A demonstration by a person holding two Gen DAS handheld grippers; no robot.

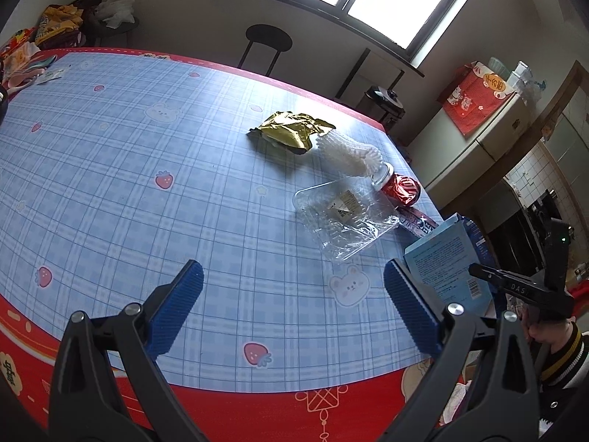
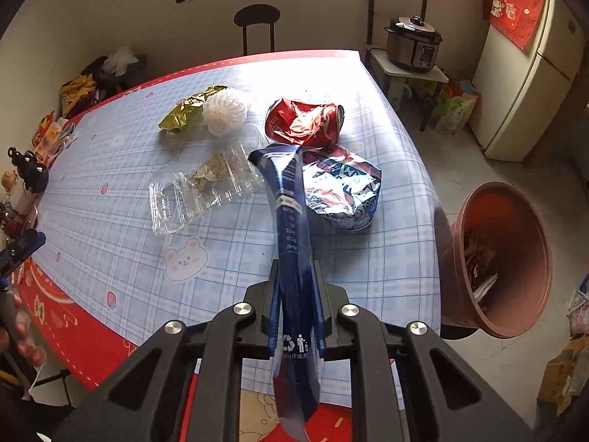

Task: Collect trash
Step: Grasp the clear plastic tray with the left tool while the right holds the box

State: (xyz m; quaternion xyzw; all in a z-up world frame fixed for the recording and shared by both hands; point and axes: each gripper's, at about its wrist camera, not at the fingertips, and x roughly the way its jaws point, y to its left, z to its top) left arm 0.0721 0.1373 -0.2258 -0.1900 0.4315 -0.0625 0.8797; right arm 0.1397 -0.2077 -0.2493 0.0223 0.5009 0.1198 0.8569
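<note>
My right gripper (image 2: 296, 287) is shut on a flattened blue carton (image 2: 291, 221), held edge-on above the table's near right part; the carton also shows in the left wrist view (image 1: 447, 261). My left gripper (image 1: 294, 294) is open and empty above the table's near edge. On the table lie a clear plastic clamshell (image 2: 200, 191) (image 1: 340, 217), a crushed red can (image 2: 305, 121) (image 1: 401, 188), a white foam net (image 2: 224, 110) (image 1: 348, 154), a gold wrapper (image 2: 184, 110) (image 1: 291, 130) and a blue-white crumpled bag (image 2: 342, 188). A brown bin (image 2: 497, 254) with trash inside stands right of the table.
The table (image 1: 110, 184) has a blue checked cloth with a red border. Clutter lies at its far left (image 1: 22, 59). A black chair (image 2: 257, 25) stands behind it. A cooker on a stand (image 2: 414, 44) and a fridge (image 2: 526, 84) are to the right.
</note>
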